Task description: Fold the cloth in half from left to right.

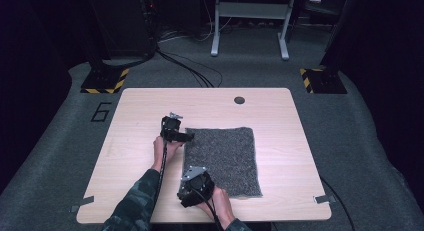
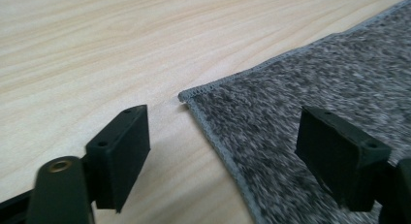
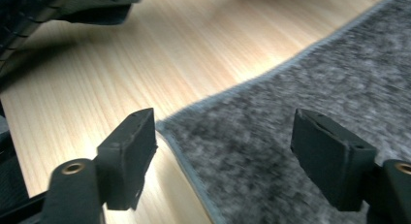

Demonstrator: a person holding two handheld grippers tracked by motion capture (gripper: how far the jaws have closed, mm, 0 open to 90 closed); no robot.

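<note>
A grey speckled mat (image 1: 221, 160) with a stitched border lies flat on the light wooden table (image 1: 145, 106). My left gripper (image 1: 186, 136) is at the mat's far left corner, open; in the left gripper view that corner (image 2: 186, 95) lies just ahead between the jaws of the left gripper (image 2: 220, 153), one jaw over wood, one over mat. My right gripper (image 1: 189, 180) is at the mat's near left corner, open too. The right gripper view shows the corner (image 3: 162, 123) of the mat (image 3: 300, 88) between the spread jaws of the right gripper (image 3: 223, 158).
A dark round grommet (image 1: 239, 100) sits near the table's far edge. Tape tabs (image 1: 82, 203) mark the near corners. Beyond the table, cables (image 1: 187, 66) and a white metal frame (image 1: 250, 21) stand on grey carpet with hazard-striped bases (image 1: 105, 81).
</note>
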